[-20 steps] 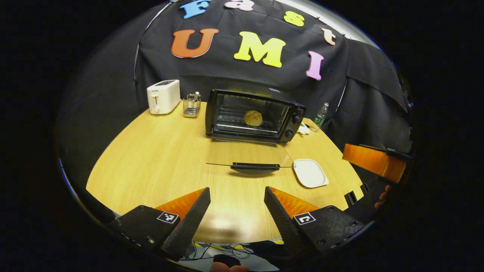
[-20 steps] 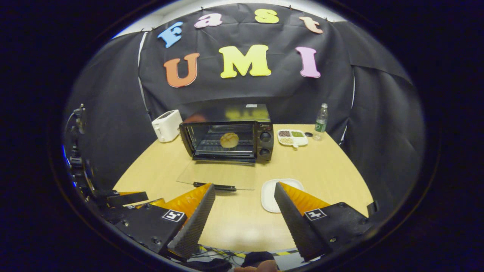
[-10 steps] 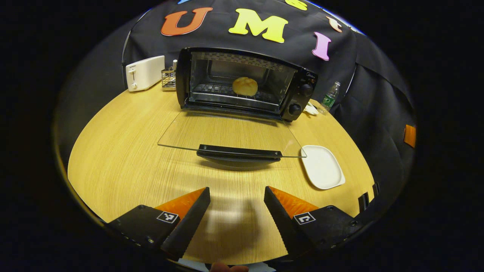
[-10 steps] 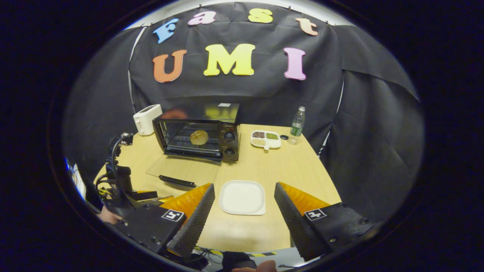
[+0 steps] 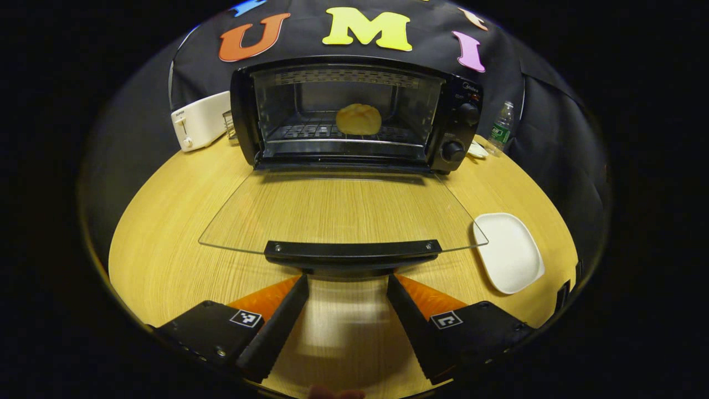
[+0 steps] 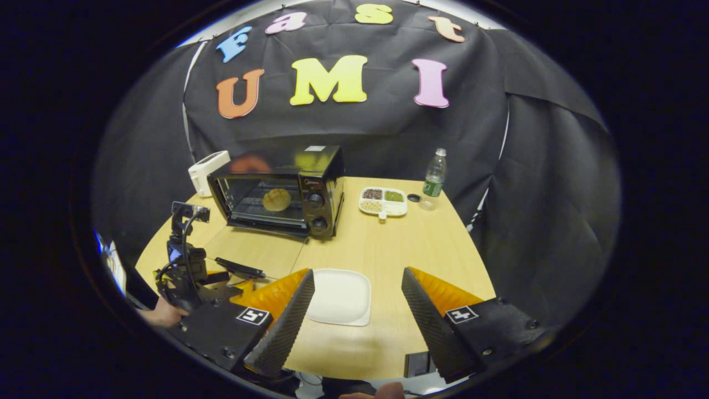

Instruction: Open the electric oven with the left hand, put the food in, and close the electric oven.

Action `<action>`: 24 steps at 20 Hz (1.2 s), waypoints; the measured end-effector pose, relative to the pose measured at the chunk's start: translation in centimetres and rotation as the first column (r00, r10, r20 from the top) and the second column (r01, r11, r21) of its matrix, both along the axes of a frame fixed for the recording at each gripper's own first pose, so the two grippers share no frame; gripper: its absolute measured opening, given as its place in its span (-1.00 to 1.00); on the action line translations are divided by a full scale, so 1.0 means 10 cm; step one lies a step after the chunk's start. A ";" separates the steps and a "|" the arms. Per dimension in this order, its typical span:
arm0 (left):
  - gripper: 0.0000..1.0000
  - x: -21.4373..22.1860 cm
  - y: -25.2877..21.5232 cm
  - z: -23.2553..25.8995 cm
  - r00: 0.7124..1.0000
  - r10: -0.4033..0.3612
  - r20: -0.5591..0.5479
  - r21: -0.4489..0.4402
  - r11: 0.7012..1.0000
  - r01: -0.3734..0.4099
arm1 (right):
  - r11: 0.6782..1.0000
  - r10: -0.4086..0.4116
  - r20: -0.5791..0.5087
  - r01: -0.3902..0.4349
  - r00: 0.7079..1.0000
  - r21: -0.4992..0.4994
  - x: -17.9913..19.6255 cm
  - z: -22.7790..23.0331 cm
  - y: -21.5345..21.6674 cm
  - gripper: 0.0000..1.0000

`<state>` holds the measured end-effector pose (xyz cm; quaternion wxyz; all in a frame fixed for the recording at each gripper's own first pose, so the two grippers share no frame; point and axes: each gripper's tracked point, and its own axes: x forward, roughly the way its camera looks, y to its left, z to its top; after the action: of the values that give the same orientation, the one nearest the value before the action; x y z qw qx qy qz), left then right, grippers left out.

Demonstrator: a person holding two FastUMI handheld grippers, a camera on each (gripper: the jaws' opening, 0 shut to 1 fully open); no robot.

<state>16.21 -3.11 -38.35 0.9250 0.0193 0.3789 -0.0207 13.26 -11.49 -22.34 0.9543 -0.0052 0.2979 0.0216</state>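
In the left gripper view, the left gripper (image 5: 347, 288) sits low over the near edge of the wooden table (image 5: 166, 233), its jaws spread apart and holding nothing, the fingertips just short of the door handle (image 5: 352, 250). The handle caps the front edge of the glass door (image 5: 340, 208), which lies folded down flat over the table. Behind it the electric oven (image 5: 354, 113) stands open, and the bun (image 5: 358, 119) rests on the rack inside, near the middle. A white plate (image 5: 509, 252) lies toward the table's right edge. A white toaster (image 5: 199, 119) stands at the back left corner and a bottle (image 5: 501, 130) at the back right. In the right gripper view, the right gripper (image 6: 354, 313) hangs above the near edge, jaws wide and empty, with the plate just beyond its fingers. A divided snack tray (image 6: 383, 202) sits near the far edge beside the bottle.
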 end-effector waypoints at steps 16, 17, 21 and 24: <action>0.92 0.69 0.00 2.02 0.928 0.055 0.369 -0.008 0.998 -0.056 | 0.987 0.107 0.137 -0.122 0.985 0.105 0.32 0.43 0.32 0.93; 0.92 0.68 0.03 2.15 0.918 0.062 0.391 -0.011 0.998 -0.063 | 0.986 0.108 0.153 -0.126 0.982 0.110 0.34 0.48 0.35 0.93; 0.92 0.33 0.13 2.69 0.873 0.066 0.483 -0.021 0.998 -0.064 | 0.985 0.100 0.231 -0.129 0.968 0.111 0.34 0.78 0.53 0.93; 0.92 -0.02 0.22 3.11 0.831 0.072 0.551 -0.030 0.997 -0.066 | 0.989 0.091 0.311 -0.123 0.946 0.084 0.20 1.15 0.73 0.93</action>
<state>15.96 -0.91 -7.26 0.9951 0.0063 0.0967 0.0172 15.29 -4.20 -10.82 0.9853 0.0244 0.1444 0.0875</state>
